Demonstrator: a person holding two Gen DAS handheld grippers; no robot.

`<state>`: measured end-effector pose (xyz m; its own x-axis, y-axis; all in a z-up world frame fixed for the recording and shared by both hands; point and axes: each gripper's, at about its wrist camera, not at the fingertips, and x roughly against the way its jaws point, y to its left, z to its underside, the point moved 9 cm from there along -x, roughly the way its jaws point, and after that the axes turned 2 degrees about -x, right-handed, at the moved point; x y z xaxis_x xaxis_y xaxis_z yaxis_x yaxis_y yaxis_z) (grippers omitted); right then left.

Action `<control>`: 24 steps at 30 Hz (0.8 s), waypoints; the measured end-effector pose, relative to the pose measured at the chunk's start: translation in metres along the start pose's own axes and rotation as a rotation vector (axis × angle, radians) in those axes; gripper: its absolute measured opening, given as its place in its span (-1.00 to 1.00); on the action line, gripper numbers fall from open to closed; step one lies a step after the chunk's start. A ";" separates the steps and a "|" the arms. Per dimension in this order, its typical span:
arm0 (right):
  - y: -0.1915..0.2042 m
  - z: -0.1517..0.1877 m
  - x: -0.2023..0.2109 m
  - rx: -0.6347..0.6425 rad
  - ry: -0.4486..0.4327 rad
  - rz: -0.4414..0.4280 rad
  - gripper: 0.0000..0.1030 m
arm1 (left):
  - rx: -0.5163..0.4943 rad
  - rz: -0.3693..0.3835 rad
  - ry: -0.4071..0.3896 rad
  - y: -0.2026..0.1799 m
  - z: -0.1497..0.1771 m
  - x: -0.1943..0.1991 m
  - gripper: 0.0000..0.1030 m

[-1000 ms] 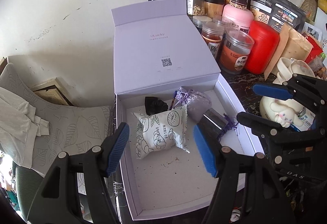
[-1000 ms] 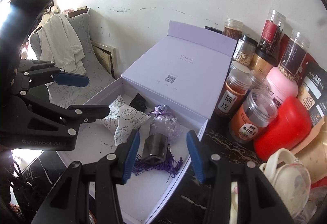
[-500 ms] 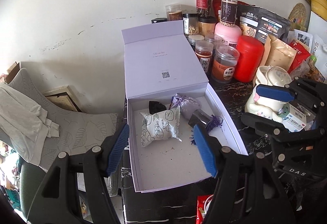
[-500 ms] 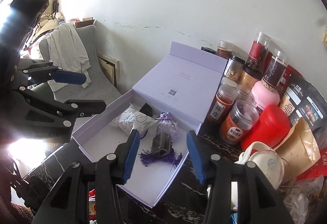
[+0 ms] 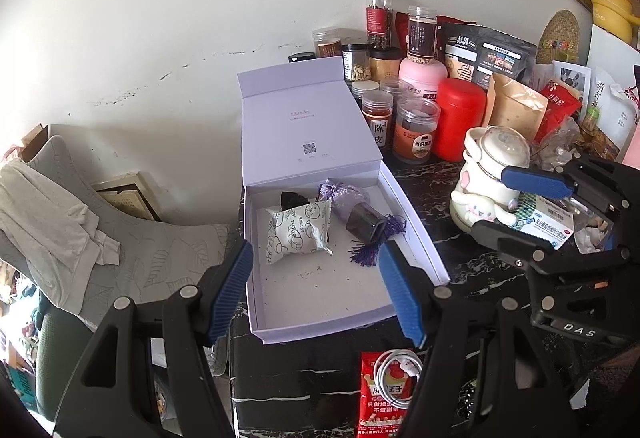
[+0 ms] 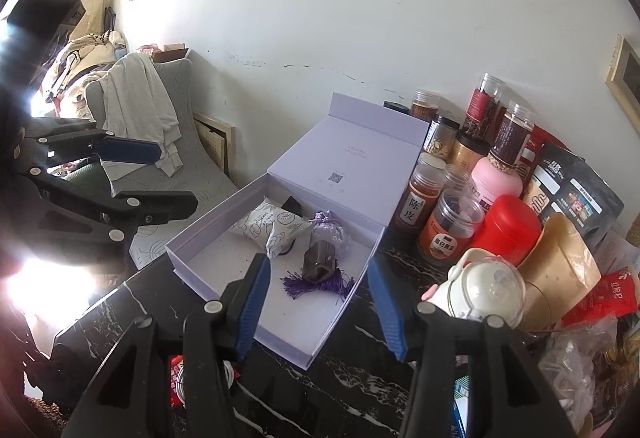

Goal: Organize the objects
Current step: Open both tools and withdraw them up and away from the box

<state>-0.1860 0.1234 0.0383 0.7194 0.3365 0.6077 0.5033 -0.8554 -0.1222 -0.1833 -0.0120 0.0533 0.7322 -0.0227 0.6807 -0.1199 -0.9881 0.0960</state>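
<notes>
Clutter is the main hazard: the lavender box (image 5: 332, 302) sits at the very corner of the dark marble tabletop (image 5: 460, 174), its near left edge close to the drop toward the grey chair (image 5: 160, 250), so a careless push from either claw could slide it off. Just beside its right wall stands a crowd of jars (image 5: 416, 130) and a white cartoon kettle (image 5: 494, 174); a wide swing of the right claw (image 6: 318, 308) might topple them. The left claw (image 5: 316, 290) hangs released over the box's near edge with nothing between its blue pads. The right claw's jaws are opening, also with nothing between them.

Inside the box, toward the hinged lid (image 5: 306, 126), lie a white printed pouch (image 5: 298, 232), a lilac drawstring sachet (image 5: 344, 194), a small black item (image 5: 292, 200) partly hidden behind the pouch, and a dark block with a purple tassel (image 5: 366, 226). The tassel threads spread loose and could snag on a pad.
</notes>
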 end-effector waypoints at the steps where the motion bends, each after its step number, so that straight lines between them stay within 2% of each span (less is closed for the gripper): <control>1: 0.000 0.002 0.004 -0.002 -0.002 0.003 0.00 | -0.002 -0.001 -0.003 -0.002 0.002 0.004 0.25; 10: 0.008 0.025 0.033 -0.009 -0.002 0.010 0.02 | -0.011 0.005 -0.029 -0.024 0.024 0.035 0.56; 19: 0.013 0.047 0.052 -0.034 -0.001 0.023 0.12 | -0.021 0.006 -0.047 -0.042 0.039 0.057 0.65; 24: 0.012 0.062 0.058 -0.065 0.012 0.030 0.18 | -0.015 0.035 -0.049 -0.052 0.052 0.064 0.75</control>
<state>-0.1086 0.1572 0.0239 0.7277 0.3062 0.6137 0.4494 -0.8888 -0.0894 -0.0958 0.0300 0.0540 0.7594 -0.0646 0.6474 -0.1555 -0.9843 0.0841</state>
